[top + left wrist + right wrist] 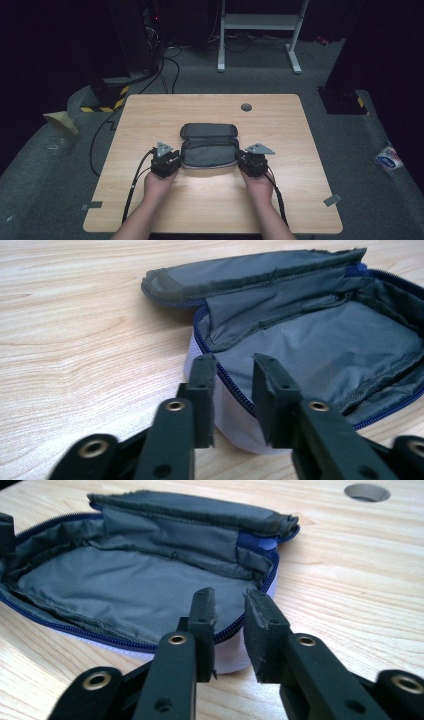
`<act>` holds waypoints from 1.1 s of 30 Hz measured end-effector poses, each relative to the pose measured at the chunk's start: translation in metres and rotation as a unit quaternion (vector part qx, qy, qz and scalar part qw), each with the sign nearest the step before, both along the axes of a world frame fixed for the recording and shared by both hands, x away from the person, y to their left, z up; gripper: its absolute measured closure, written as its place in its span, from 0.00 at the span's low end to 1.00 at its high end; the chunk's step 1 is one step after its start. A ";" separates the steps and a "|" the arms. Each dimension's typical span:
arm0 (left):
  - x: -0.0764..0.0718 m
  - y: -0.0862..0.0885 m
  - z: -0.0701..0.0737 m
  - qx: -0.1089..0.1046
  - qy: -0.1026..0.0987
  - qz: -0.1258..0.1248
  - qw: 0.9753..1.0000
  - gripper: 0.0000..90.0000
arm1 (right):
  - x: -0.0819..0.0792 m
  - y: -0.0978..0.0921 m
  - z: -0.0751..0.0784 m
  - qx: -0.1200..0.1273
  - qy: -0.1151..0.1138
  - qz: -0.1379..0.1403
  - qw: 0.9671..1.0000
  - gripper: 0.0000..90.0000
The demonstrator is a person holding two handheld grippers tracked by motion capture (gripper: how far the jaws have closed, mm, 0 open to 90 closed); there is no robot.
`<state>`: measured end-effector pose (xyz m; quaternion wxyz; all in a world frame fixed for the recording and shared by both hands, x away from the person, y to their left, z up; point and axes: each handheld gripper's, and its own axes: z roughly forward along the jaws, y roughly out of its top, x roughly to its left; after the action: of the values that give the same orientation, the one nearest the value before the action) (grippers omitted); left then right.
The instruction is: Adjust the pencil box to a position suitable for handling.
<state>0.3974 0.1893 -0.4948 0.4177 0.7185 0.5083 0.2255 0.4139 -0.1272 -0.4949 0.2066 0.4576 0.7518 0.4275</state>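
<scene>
At the pouch [209, 150] ends — left claw [176, 161], right claw [241, 161] parted, level

The right gripper [227, 602], its jaws slightly parted, straddles the blue-zippered rim of an unzipped grey pouch [130, 587] lying on the wooden table [350, 580].

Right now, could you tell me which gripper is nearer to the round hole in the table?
Right. The right gripper sits almost straight below the hole; the left gripper is across the pouch.

Table [210, 200] lit; surroundings dark (close-ups soft)
</scene>
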 end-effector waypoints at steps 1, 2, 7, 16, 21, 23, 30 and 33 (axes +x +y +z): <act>0.000 0.000 0.001 -0.003 -0.002 0.000 1.000 0.75 | -0.001 -0.001 0.001 0.000 -0.004 -0.001 1.000 0.80; 0.000 0.001 0.002 -0.006 -0.004 0.000 1.000 0.74 | -0.002 -0.002 0.003 0.000 -0.007 -0.002 1.000 0.79; -0.002 0.001 0.006 -0.014 -0.006 -0.004 1.000 0.68 | -0.004 -0.011 0.010 0.009 -0.015 -0.010 1.000 0.75; -0.013 0.019 0.016 0.001 -0.015 -0.009 1.000 0.68 | -0.023 -0.040 0.011 -0.009 -0.022 -0.020 1.000 0.73; -0.029 0.043 0.015 0.021 -0.021 -0.001 1.000 0.69 | -0.036 -0.058 0.001 -0.016 -0.010 -0.032 0.999 0.72; -0.036 0.053 0.013 0.029 -0.019 0.002 0.999 0.71 | -0.042 -0.063 -0.004 -0.022 -0.007 -0.035 0.999 0.72; -0.063 0.074 0.001 0.033 -0.007 0.007 0.999 0.73 | -0.064 -0.073 -0.020 -0.053 -0.001 -0.032 0.998 0.71; -0.074 0.078 -0.006 0.025 0.003 0.009 1.000 0.71 | -0.072 -0.076 -0.024 -0.064 0.006 -0.030 0.997 0.71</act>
<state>0.3237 0.2677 -0.5006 0.3963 0.7246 0.5102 0.2400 0.3421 -0.2028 -0.5192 0.2438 0.4678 0.7651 0.3693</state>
